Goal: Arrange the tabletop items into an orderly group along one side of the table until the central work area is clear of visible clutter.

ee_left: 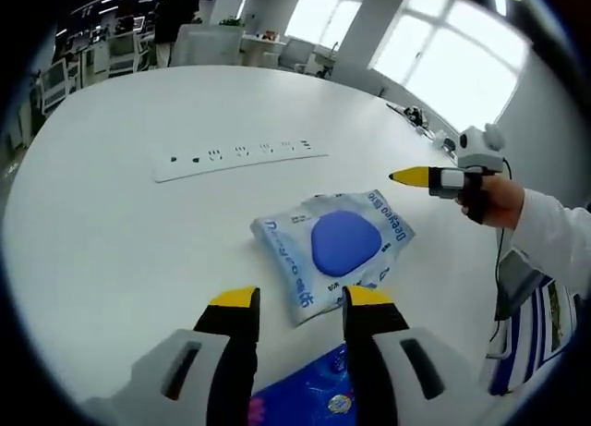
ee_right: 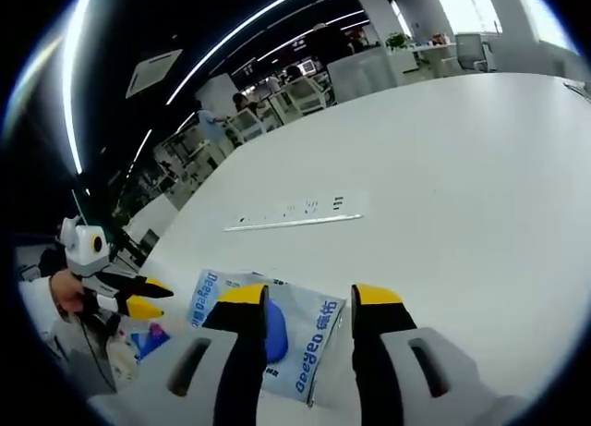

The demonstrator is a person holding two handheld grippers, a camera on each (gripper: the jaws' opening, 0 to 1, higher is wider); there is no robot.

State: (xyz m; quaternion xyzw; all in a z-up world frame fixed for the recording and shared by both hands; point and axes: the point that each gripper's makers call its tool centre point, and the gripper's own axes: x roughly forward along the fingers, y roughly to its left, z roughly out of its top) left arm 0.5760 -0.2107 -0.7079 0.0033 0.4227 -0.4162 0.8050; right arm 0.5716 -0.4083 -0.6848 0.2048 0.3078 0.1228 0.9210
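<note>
Left gripper view has the left gripper (ee_left: 300, 301) wide open and empty just short of the white pouch (ee_left: 334, 246) mid-counter (ee_left: 111, 241), right gripper (ee_right: 309, 301) likewise open above it — best pinch an edge.

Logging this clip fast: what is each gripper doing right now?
Left gripper: open, empty, above the clear plastic packet with a blue pad.
Right gripper: open, empty, over the same packet.

A big white table (ee_left: 92, 232) is being used here — a white power strip (ee_left: 240, 158) and a blue-and-white packet (ee_left: 334, 246) are being carried on it.
</note>
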